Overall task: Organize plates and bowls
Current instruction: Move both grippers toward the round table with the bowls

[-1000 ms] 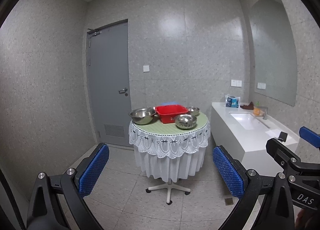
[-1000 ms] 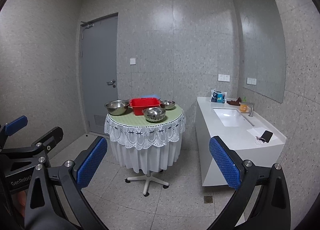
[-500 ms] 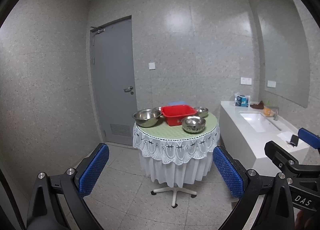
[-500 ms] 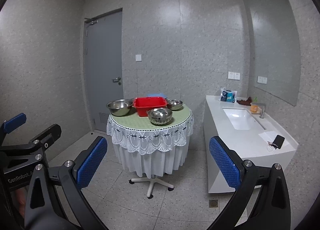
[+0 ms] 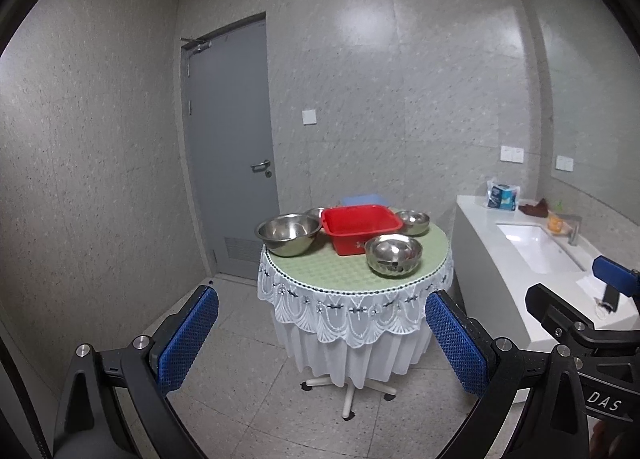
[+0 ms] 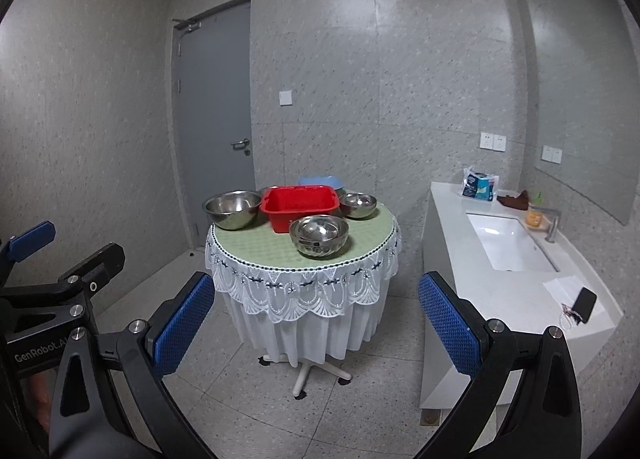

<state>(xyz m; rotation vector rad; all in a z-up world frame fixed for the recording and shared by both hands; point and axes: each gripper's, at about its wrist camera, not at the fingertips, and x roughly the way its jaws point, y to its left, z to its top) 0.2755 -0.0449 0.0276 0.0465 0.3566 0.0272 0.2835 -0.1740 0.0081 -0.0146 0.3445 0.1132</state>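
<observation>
- While both tools hang well short of the desk (image 5: 352,271), we take the step in hand to be the approach: nothing is gripped and no bowl is touched.
- Left tool (image 5: 320,343): jaws spread wide, blue pads bare, aimed at the desk's near edge from above the floor.
- Right tool (image 6: 314,333): likewise released and holding nothing; in the left view its black frame shows at the right edge.
- Desk: a round top under a green cloth with a white lace skirt, on a wheeled pedestal.
- Red tub (image 6: 302,207): at the middle rear of the desk, open side up; we cannot see whether anything lies in it.
- Large bowl (image 6: 232,209): steel, upright, just left of the tub.
- Front bowl (image 6: 319,236): steel, upright, nearest to us and just before the tub's right corner.
- Small bowl (image 6: 358,204): steel, right of the tub near the far edge.
- Fourth bowl (image 5: 315,213): only a rim shows between the large bowl and the tub.
- Blue basin (image 6: 320,181): partly hidden behind the tub; we see no plates in either view.
- Sink counter (image 6: 460,227): stands right of the desk and carries a phone (image 6: 584,304).
- Next move, in our judgement: bring a tool forward over the front bowl and set one pad inside its rim and one outside; thin steel may slip, so the grip should be square.
</observation>
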